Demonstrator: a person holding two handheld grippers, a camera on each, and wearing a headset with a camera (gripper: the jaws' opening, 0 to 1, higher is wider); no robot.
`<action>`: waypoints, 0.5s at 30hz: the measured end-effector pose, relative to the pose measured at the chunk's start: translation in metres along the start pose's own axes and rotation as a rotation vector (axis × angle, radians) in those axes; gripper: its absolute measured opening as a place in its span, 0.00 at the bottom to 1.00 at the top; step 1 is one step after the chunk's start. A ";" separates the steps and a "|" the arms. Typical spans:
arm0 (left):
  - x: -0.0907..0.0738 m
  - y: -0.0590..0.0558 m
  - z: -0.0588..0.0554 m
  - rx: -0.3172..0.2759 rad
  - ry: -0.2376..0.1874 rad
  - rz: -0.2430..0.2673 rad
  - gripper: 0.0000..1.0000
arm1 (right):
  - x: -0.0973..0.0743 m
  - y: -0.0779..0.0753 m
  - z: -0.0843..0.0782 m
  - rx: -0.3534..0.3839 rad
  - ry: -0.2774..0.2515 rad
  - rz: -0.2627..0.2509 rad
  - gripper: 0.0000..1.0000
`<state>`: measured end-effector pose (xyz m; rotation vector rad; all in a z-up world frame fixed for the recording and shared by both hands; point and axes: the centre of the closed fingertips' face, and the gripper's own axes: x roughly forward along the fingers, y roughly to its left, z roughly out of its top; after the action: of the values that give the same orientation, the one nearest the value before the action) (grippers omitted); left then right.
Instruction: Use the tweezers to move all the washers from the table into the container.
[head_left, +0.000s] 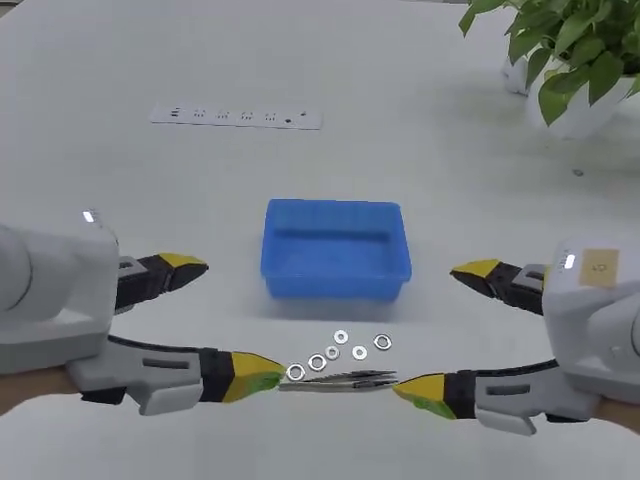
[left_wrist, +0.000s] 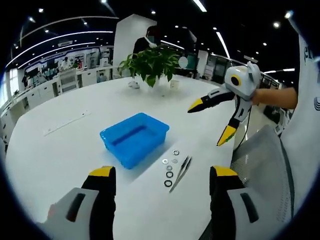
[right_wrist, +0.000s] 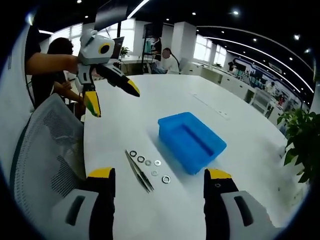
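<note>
Head view: I look down on the white counter (head_left: 120, 180), with my left gripper (head_left: 242, 322) at the near left and my right gripper (head_left: 424, 329) at the near right.
Left gripper: its jaws are spread wide and hold nothing; in the left gripper view (left_wrist: 162, 172) the washers and tweezers lie on the counter between its two yellow tips.
Right gripper: its jaws are also spread wide and hold nothing; in the right gripper view (right_wrist: 159, 173) it faces the same cluster.
Each from the other: the right gripper (left_wrist: 204, 128) shows raised at the right of the left gripper view, and the left gripper (right_wrist: 117, 104) at the upper left of the right gripper view.
Tweezers: the tweezers (head_left: 340, 379) (left_wrist: 181, 172) (right_wrist: 140, 172) lie flat on the counter, nearest to me, between the lower tips of my two grippers.
Washers: six washers (head_left: 341, 337) (left_wrist: 169, 174) (right_wrist: 148, 162) lie in a loose row on the counter just beyond the tweezers, between them and the container.
Container: the blue container (head_left: 335, 282) (left_wrist: 132, 155) (right_wrist: 190, 157) stands just beyond the washers, with no washer visible inside it.
Power strip: a white power strip (head_left: 237, 116) (left_wrist: 65, 123) lies well beyond the container, towards the left.
Plant: a potted plant (head_left: 570, 50) (left_wrist: 150, 62) (right_wrist: 300, 135) stands at the far right.
Chair: a grey mesh chair (left_wrist: 260, 155) (right_wrist: 45, 145) stands at the counter's near edge.
</note>
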<state>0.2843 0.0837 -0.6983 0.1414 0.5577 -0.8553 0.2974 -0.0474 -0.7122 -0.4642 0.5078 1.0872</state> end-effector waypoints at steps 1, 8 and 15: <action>0.000 -0.002 0.000 0.015 -0.002 -0.002 0.78 | 0.000 0.002 0.000 0.002 -0.002 0.006 0.68; 0.005 -0.016 -0.009 0.044 0.017 -0.031 0.61 | 0.002 0.005 0.006 0.047 -0.029 0.030 0.43; 0.013 -0.026 -0.014 0.071 0.024 -0.065 0.46 | 0.012 0.012 0.008 0.088 -0.047 0.069 0.25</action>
<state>0.2661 0.0622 -0.7144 0.1994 0.5567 -0.9380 0.2918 -0.0299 -0.7144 -0.3452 0.5308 1.1345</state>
